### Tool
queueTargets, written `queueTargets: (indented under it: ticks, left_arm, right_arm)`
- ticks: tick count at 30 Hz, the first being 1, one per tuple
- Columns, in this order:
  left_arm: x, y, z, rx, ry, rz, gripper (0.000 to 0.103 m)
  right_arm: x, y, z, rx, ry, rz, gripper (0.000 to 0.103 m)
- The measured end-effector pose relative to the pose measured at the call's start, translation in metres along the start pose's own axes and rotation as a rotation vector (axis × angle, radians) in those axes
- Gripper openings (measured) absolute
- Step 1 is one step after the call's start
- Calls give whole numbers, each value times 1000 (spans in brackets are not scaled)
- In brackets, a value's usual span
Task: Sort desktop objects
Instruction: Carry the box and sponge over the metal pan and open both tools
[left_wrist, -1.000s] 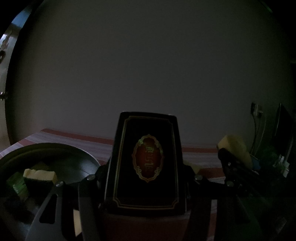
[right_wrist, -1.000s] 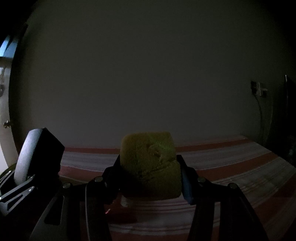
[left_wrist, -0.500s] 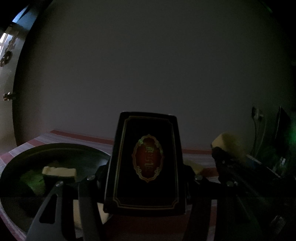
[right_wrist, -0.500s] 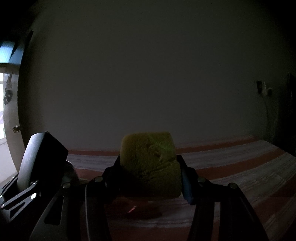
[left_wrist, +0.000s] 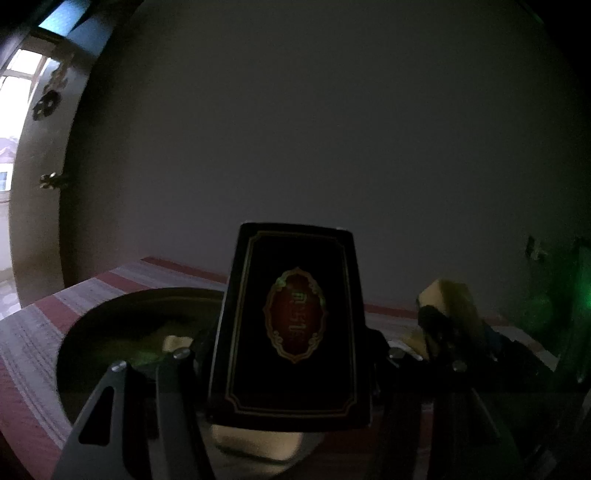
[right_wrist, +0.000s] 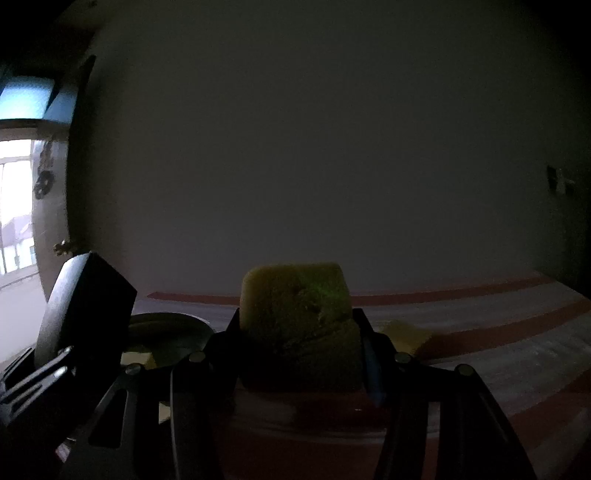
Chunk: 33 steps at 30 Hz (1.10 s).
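Left gripper (left_wrist: 290, 354): jaws pinch a dark box (left_wrist: 291, 325) with a gold-framed red emblem. The box stands upright between the jaws, long axis running up and away from them, its top well above the fingertips. Grip appears firm; no tilt noted.

Right gripper (right_wrist: 299, 347): jaws pinch a yellow-green sponge (right_wrist: 297, 314), squeezed at its lower sides and bulging above the fingertips.

Governing relation: a dark round bowl (left_wrist: 92, 332) lies ahead of the left jaws and to their left, low, on the striped cloth (left_wrist: 33, 332). It holds pale and green pieces, too dim to identify. In the right view the same bowl (right_wrist: 170, 325) sits ahead and far to the left of those jaws, beyond the box (right_wrist: 85, 306) in the left gripper. The left gripper is judged the nearer to the bowl.

A second yellow piece (right_wrist: 406, 336) rests on the cloth just right of the right jaws, ahead of them.

Judgement: both items are carried clear of the cloth, neither yet placed. If the bowl is the destination, the box needs a leftward, downward move; its height makes toppling on release a risk.
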<state>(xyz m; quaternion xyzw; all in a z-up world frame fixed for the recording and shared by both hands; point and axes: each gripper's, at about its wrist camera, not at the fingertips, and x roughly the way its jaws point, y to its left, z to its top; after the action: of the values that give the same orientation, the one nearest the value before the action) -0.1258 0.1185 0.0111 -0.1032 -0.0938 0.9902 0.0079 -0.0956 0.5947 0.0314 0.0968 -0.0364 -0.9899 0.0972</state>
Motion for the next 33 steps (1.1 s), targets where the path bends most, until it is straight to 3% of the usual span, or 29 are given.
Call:
queueTargets:
  ticks: [8, 14, 18, 25, 33]
  left_arm:
    - [12, 33, 9, -34, -10, 101, 58]
    - [0, 55, 10, -43, -11, 173, 58]
    - [-5, 68, 15, -50, -2, 222, 58]
    - [-12, 62, 17, -58, 34, 270, 58]
    - [-3, 64, 10, -36, 124, 305, 58]
  right_arm:
    - [4, -1, 6, -39, 6, 86, 57]
    - [-4, 1, 12, -50, 3, 139, 57]
    - [7, -19, 23, -52, 16, 165, 57]
    - [3, 15, -1, -71, 35, 190, 57]
    - [25, 47, 4, -77, 93, 167, 57]
